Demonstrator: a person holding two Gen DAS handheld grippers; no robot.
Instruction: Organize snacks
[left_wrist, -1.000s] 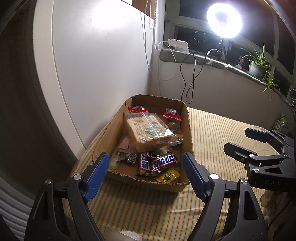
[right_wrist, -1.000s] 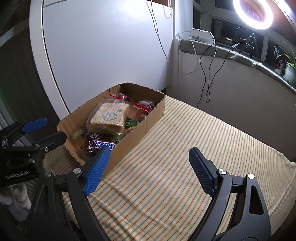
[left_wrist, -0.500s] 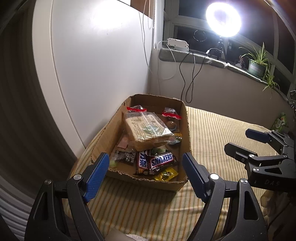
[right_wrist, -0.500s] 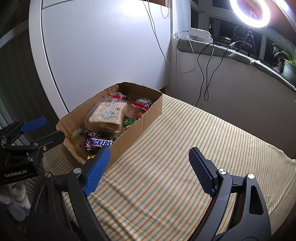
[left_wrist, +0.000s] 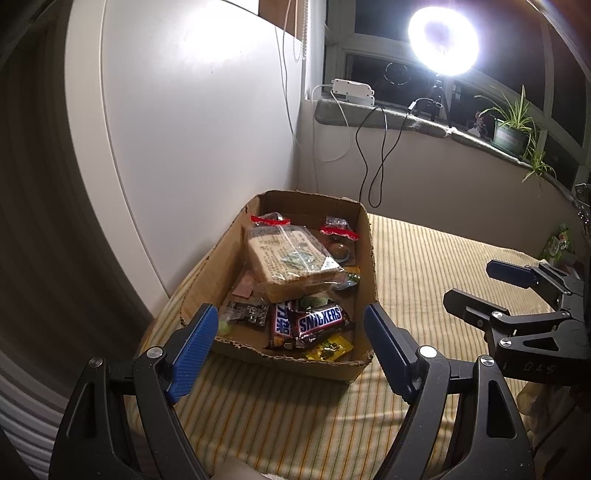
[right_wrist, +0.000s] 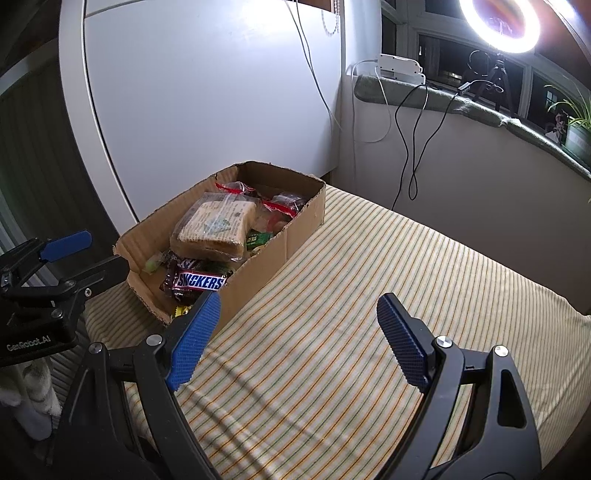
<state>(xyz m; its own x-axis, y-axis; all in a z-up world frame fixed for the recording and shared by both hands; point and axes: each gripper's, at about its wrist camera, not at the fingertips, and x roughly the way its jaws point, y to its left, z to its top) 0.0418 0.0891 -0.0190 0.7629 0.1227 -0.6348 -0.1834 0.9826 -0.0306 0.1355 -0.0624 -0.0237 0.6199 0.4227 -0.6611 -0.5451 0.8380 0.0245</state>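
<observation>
A bed with a striped yellow sheet (right_wrist: 369, 280) takes up most of the room in front of me, pushed against a white panel (left_wrist: 192, 122) and a low wall under the window. On the sheet, close to the white panel, sits an open cardboard box (left_wrist: 364, 236) with torn edges, and all the snacks I can see are inside it. Biggest among them is a bagged block of bread or cake (left_wrist: 291, 260), lying on top of the pile toward the middle. Nearer the front edge lies a Snickers bar (left_wrist: 320, 320), partly over another dark chocolate bar (left_wrist: 282, 325), with a small yellow packet (left_wrist: 330, 347) just beside them in the corner. Red-topped clear bags (left_wrist: 338, 230) sit at the far end.

The left gripper (left_wrist: 291, 347) hangs just short of the box's near end, jaws spread wide with nothing between them. The right gripper (right_wrist: 299, 332) is off to the box's right over bare sheet, also wide open and empty.
</observation>
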